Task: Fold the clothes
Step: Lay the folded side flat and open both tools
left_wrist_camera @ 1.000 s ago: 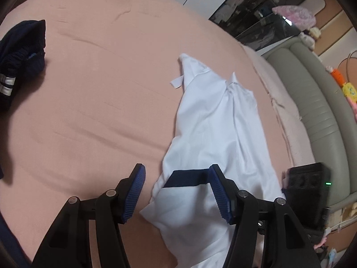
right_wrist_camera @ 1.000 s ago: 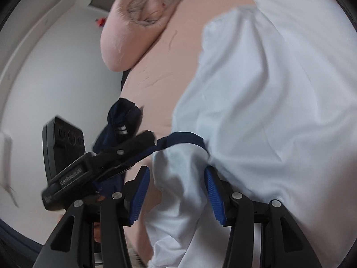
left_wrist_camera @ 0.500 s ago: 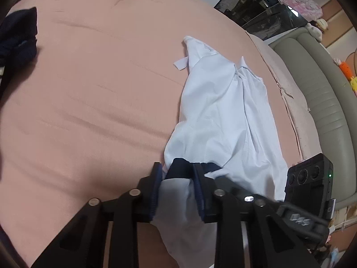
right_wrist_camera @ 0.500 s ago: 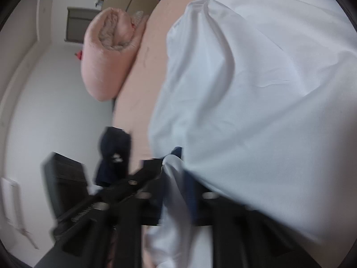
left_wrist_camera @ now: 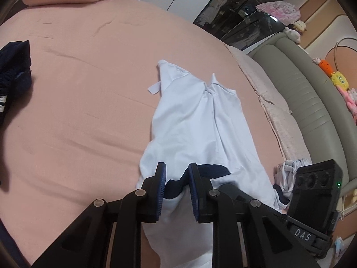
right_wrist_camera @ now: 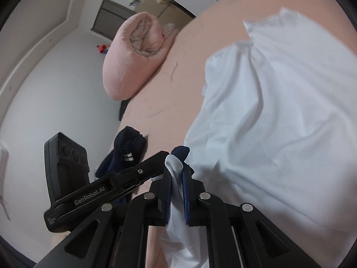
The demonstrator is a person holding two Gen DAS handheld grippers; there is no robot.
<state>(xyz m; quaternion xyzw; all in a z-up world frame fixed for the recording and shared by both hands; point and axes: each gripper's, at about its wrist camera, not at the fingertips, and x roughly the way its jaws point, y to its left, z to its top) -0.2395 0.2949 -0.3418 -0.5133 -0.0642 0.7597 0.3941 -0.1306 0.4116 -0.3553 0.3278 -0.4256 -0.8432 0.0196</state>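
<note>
Nearest, the left tongs (left_wrist_camera: 177, 184) have just been closing and are pinched on the navy-trimmed cuff of one white cotton shirt (left_wrist_camera: 196, 125); the right tongs (right_wrist_camera: 177, 186) are clamped on a fold of the same cuff, presumably so the sleeve can be lifted and folded across. The shirt is spread on the pink bed (left_wrist_camera: 78, 84). Farther off, one dark navy garment (left_wrist_camera: 13, 67) is left aside, and one rolled pink quilt (right_wrist_camera: 136, 55) lies beyond.

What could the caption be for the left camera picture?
Left gripper pinching the navy-trimmed edge of a white shirt on a pink bed.
</note>
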